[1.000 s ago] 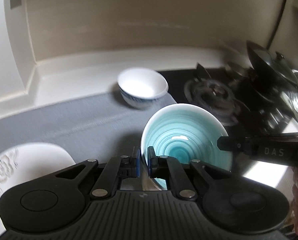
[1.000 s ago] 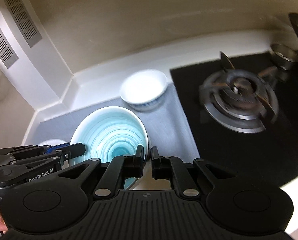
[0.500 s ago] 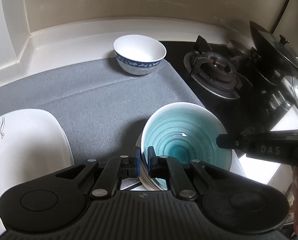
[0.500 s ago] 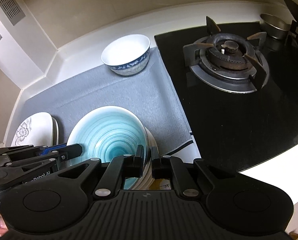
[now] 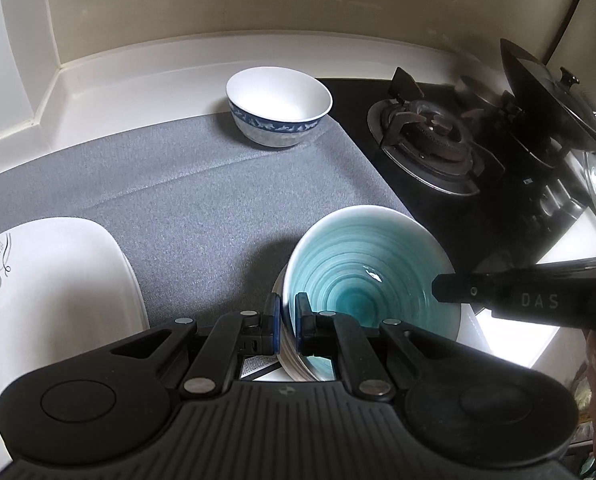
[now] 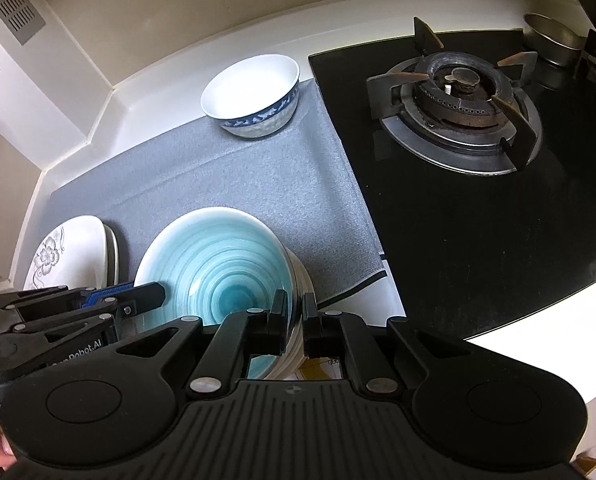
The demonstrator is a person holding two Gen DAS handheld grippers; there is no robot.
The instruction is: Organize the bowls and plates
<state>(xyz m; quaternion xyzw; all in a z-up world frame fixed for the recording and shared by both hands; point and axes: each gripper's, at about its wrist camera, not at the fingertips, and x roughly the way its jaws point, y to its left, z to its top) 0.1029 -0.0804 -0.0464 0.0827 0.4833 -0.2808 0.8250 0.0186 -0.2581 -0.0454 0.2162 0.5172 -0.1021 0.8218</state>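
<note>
Your left tongs (image 5: 286, 320) pinched the near-left rim of the teal bowl (image 5: 372, 276), one finger inside the rim and one outside. Your right tongs (image 6: 295, 316) pinched the same bowl (image 6: 213, 256) at its opposite rim, likewise with a finger on each side. The teal bowl sat on top of a stack of white plates (image 6: 298, 280) at the front edge of the grey mat (image 5: 201, 204), which covered the desk (image 6: 145, 80). A white bowl with a blue band (image 5: 278, 110) stood upright at the far edge of the mat, well apart from the stack. Flower-patterned white plates (image 5: 45, 288) lay stacked at the mat's left end. The gas hob (image 6: 458, 120) lay just right of the mat, with a lidded pot (image 5: 554, 108) on its far burner.
</note>
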